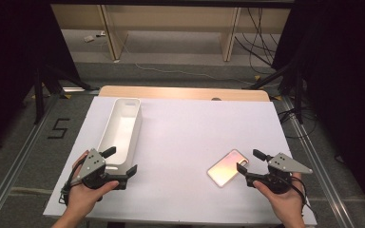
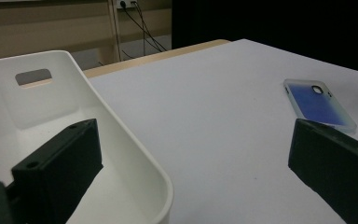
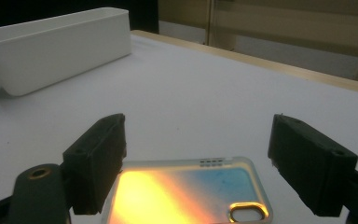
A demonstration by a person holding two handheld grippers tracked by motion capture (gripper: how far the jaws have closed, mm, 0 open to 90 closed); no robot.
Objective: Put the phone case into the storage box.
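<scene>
The left gripper [image 1: 122, 165] straddles the smooth white bin's [image 1: 111, 128] near rounded rim, jaws spread. Bare white tabletop [image 1: 185, 128] lies right of the bin. There the glossy iridescent phone case [image 1: 226, 167] lies flat between the right gripper's [image 1: 249, 166] parted jaws.

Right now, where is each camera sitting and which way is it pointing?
High view: above the person's side, looking forward and down on the table; both hands, left gripper and right gripper show.
Left gripper view: rides the left gripper, facing across the bin rim toward the case; open jaws show.
Right gripper view: rides the right gripper, low over the case, facing the bin; open jaws show.
Shared: bin and case.
</scene>
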